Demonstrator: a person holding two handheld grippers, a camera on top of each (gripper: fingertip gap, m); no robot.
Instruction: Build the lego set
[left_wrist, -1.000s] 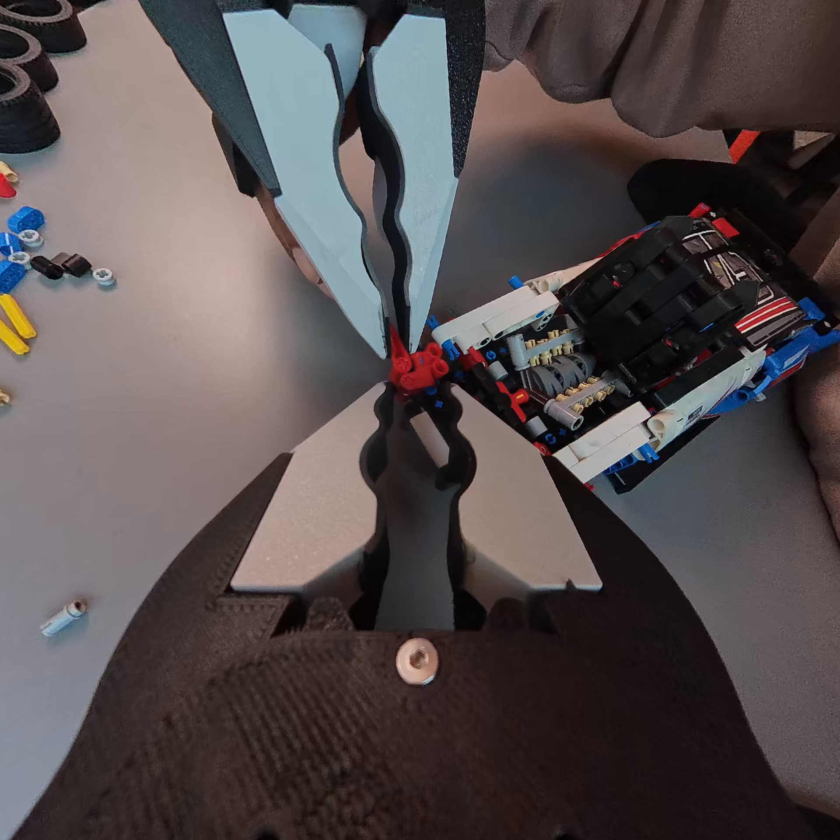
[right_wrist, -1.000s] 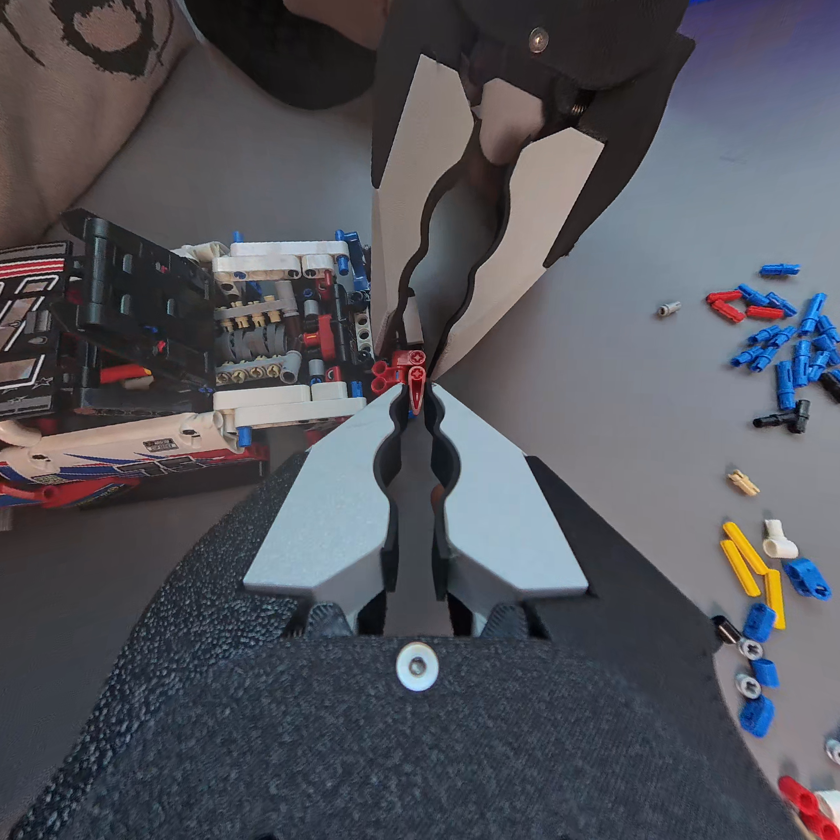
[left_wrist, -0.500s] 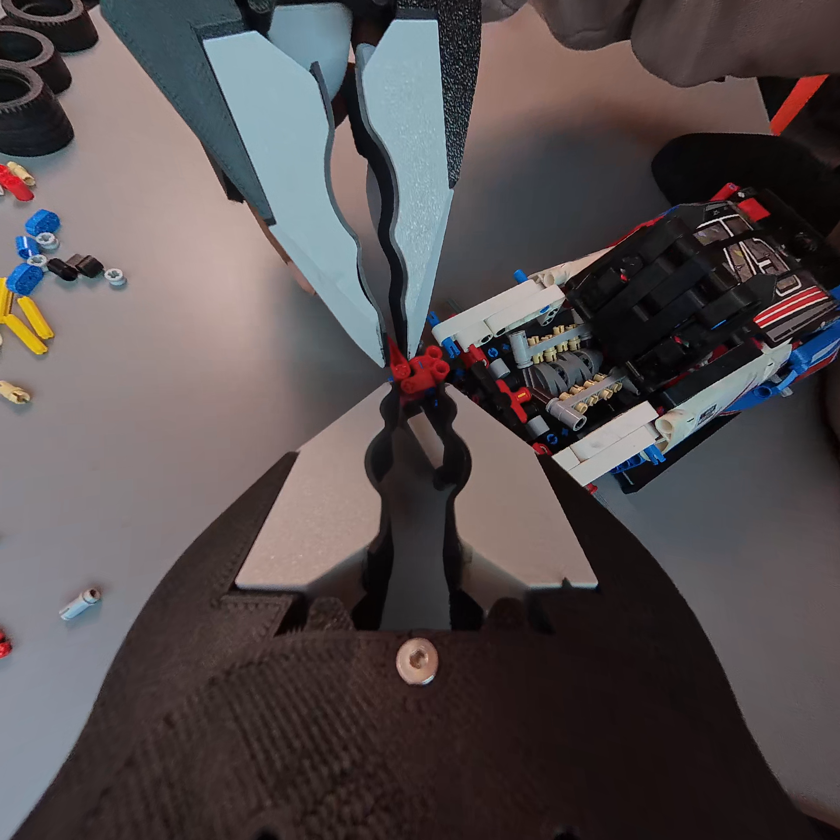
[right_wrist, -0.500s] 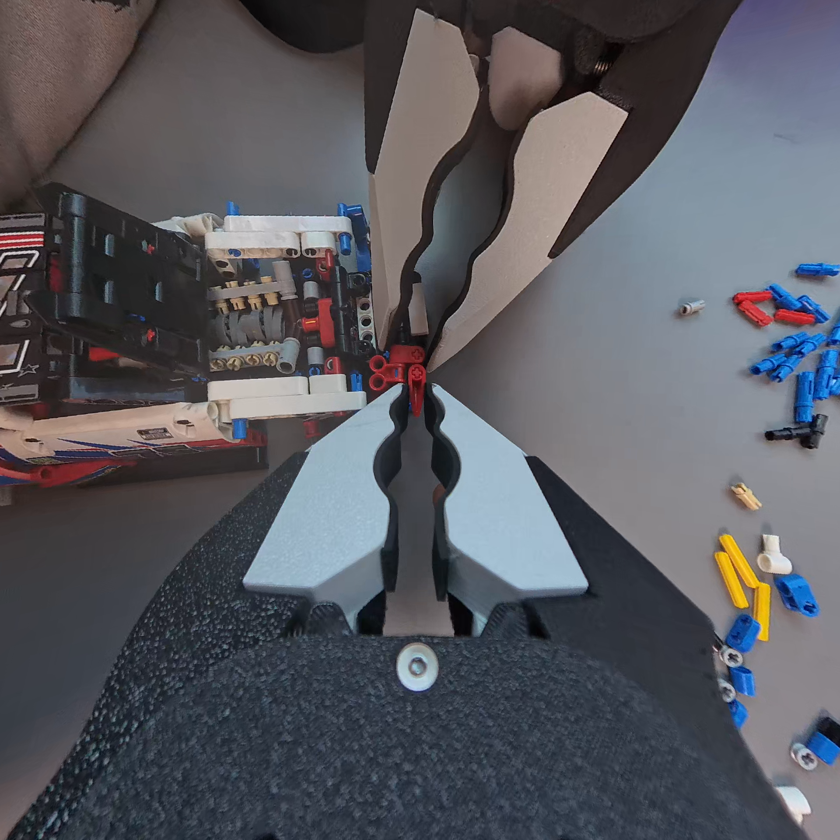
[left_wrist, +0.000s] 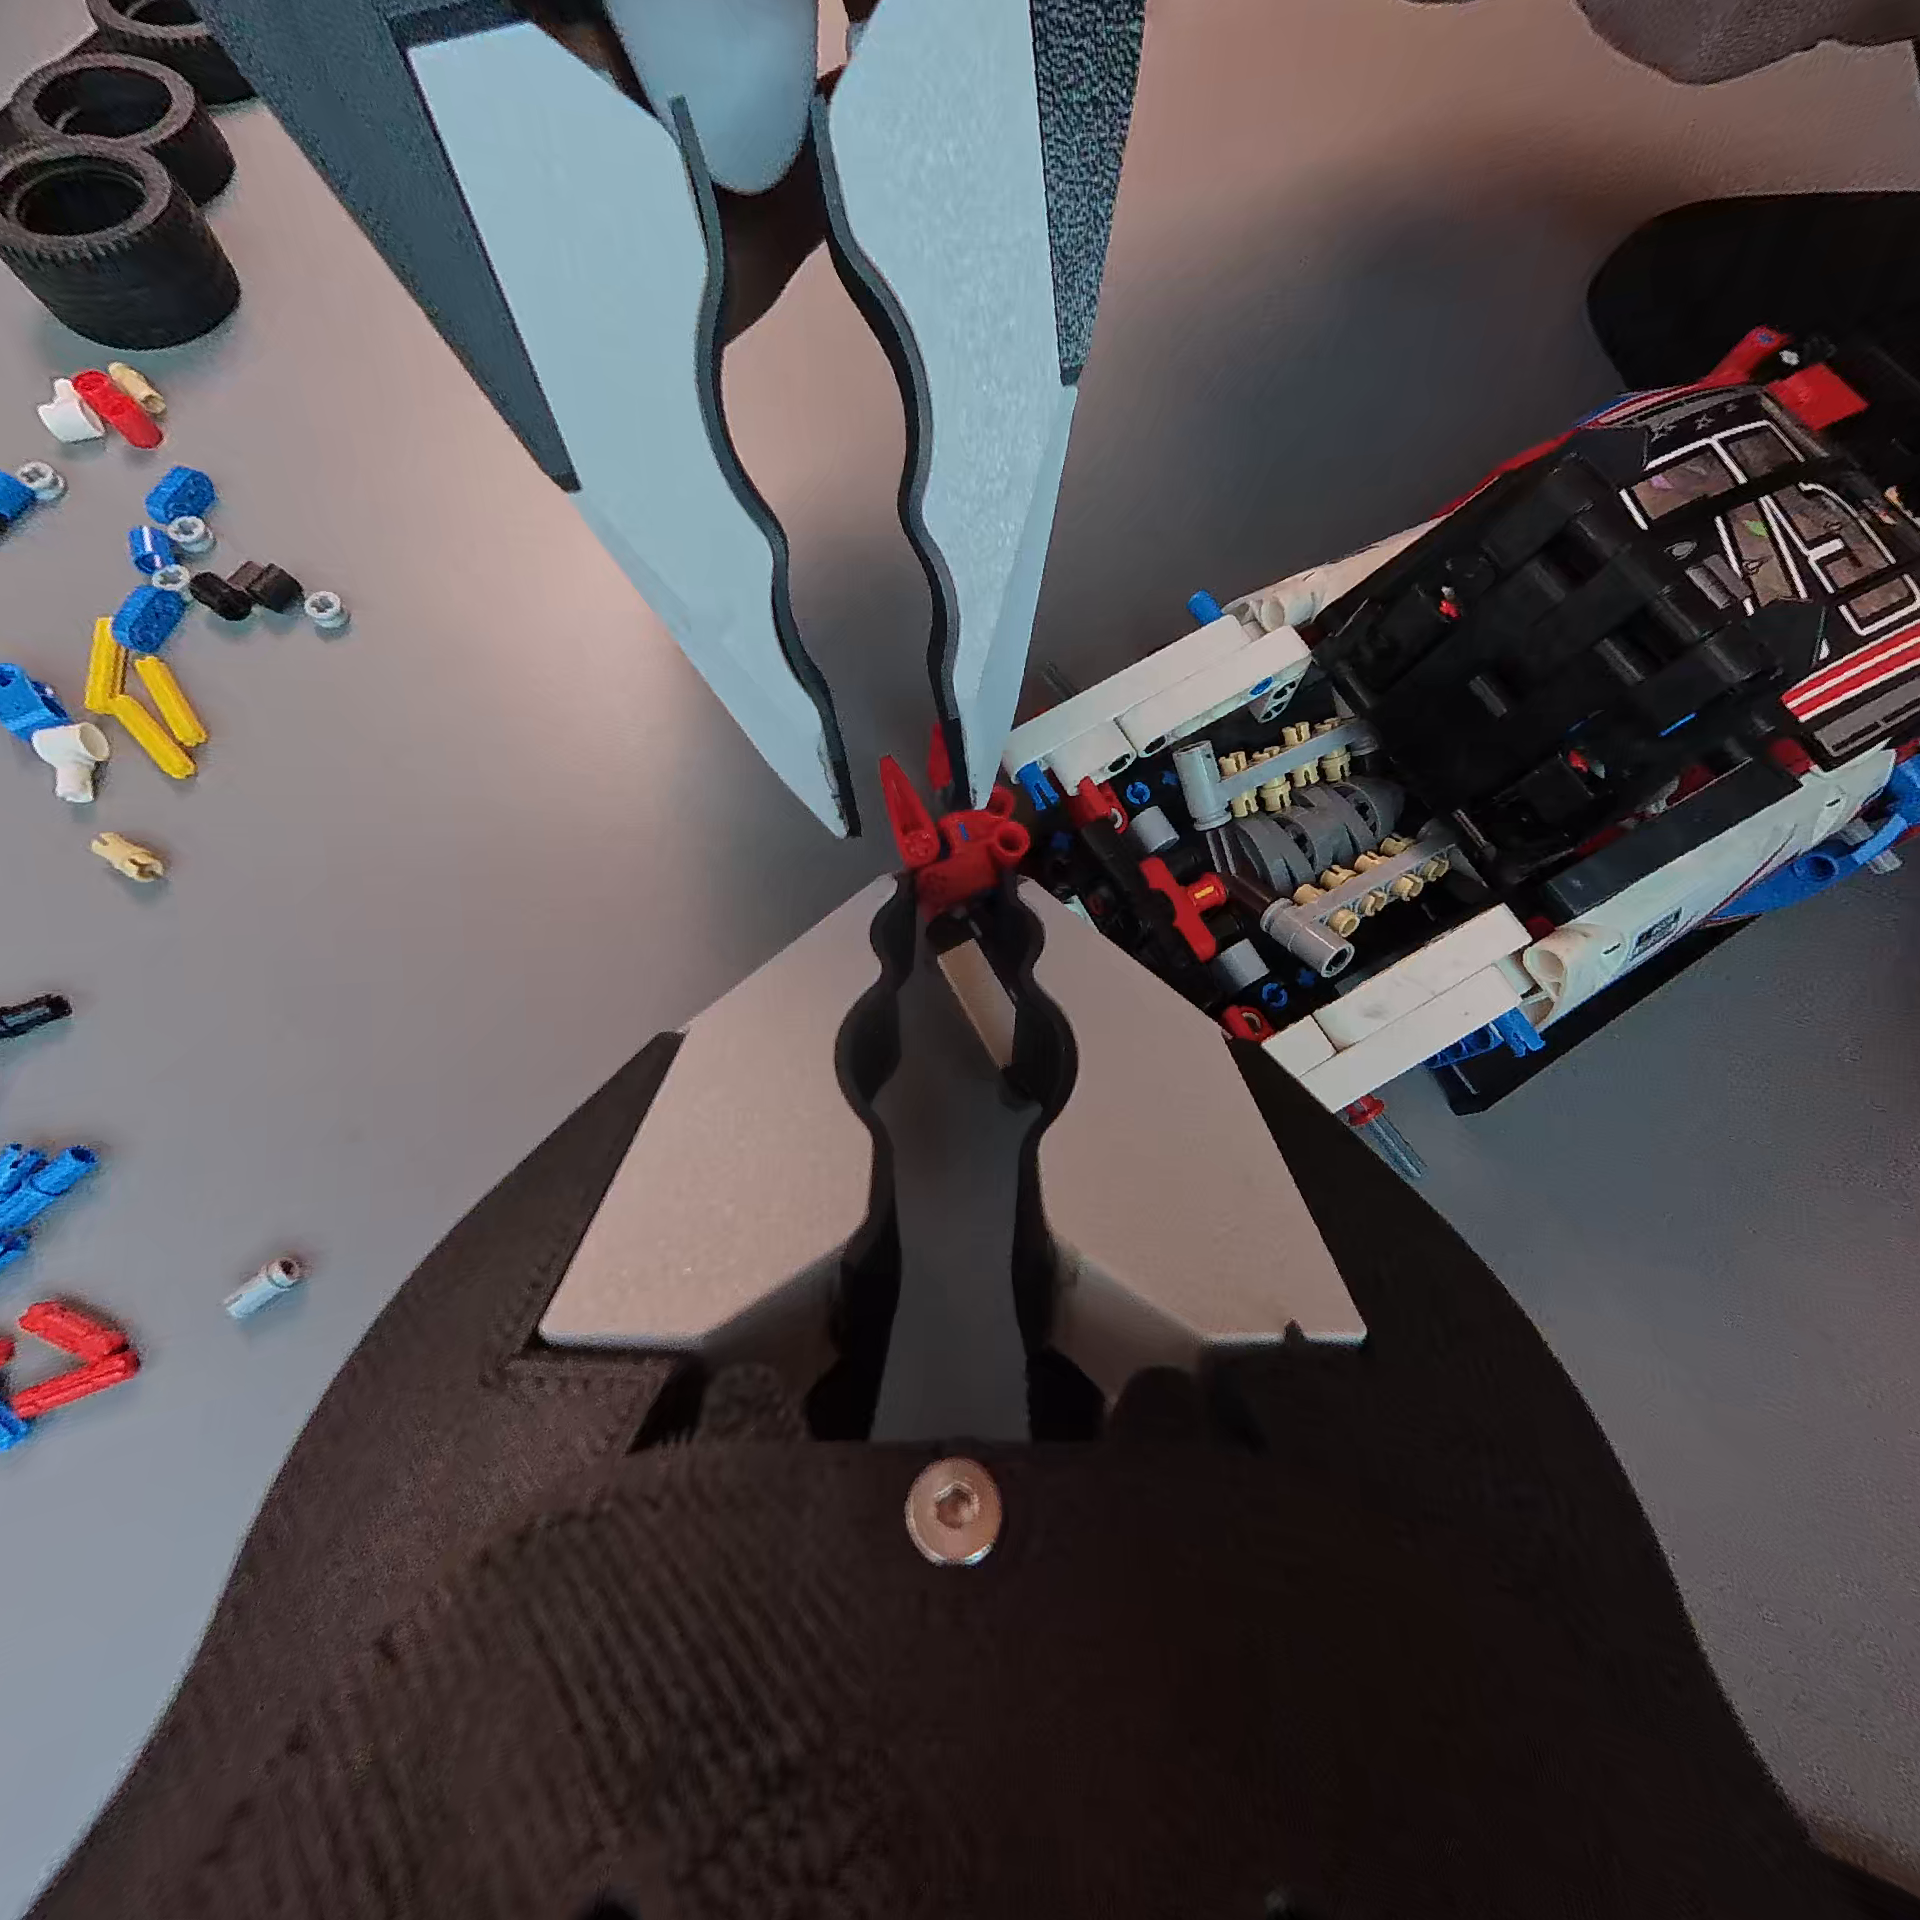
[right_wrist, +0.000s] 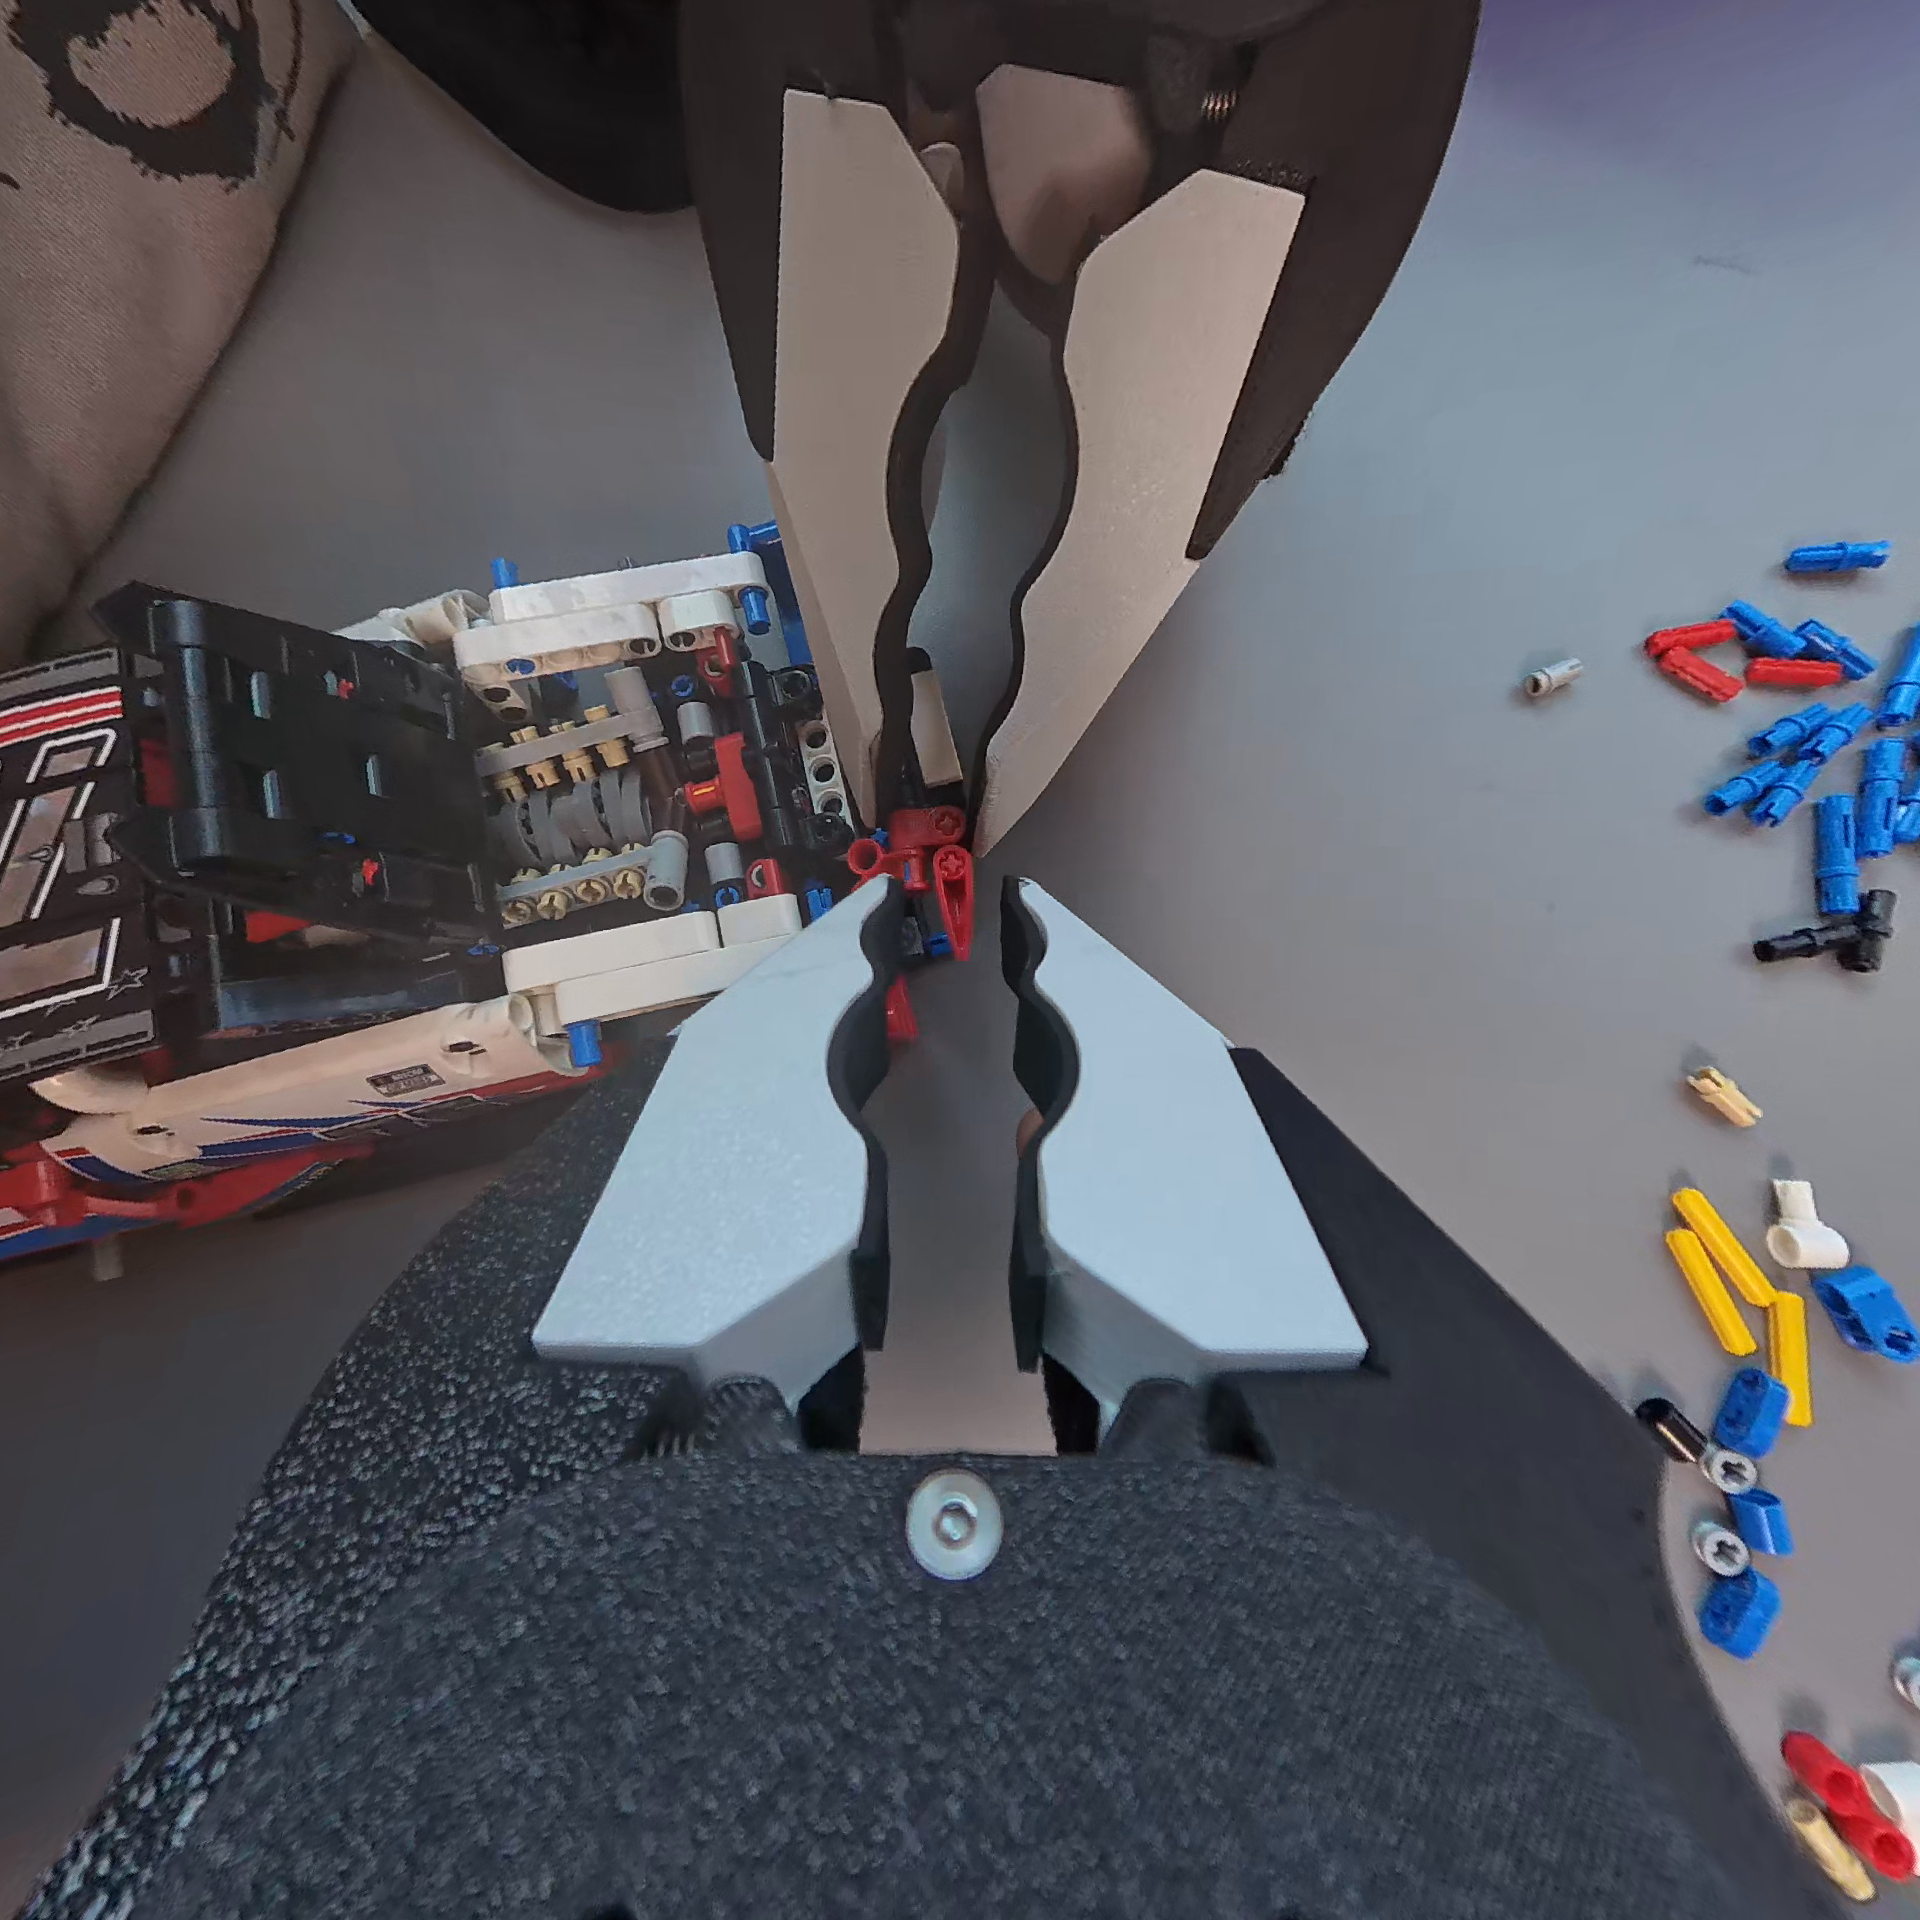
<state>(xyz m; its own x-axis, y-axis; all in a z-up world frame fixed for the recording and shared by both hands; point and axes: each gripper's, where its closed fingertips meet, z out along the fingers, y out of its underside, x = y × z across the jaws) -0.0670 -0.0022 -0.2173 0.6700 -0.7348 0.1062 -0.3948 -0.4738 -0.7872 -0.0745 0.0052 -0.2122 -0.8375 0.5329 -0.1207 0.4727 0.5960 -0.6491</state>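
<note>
Our left gripper (left_wrist: 961, 904) has its wavy rubber-lined jaws clamped on the little red connector cluster (left_wrist: 964, 854) at the near end of the lego car (left_wrist: 1455, 831), which lies on the smooth grey surface (left_wrist: 468, 935). Our right gripper (right_wrist: 940, 904) sits parted around a red pointed piece (right_wrist: 953, 894) there. Loose glossy pins (right_wrist: 1808, 727) lie scattered far right.

We make out no writing we can truly read. The lego car (left_wrist: 1538, 810) carries large pale-outlined characters on its black roof sticker (left_wrist: 1797, 520), cut by the frame edge, and a small dark label (right_wrist: 407, 1081) on its white side panel, its print too tiny to tell.
</note>
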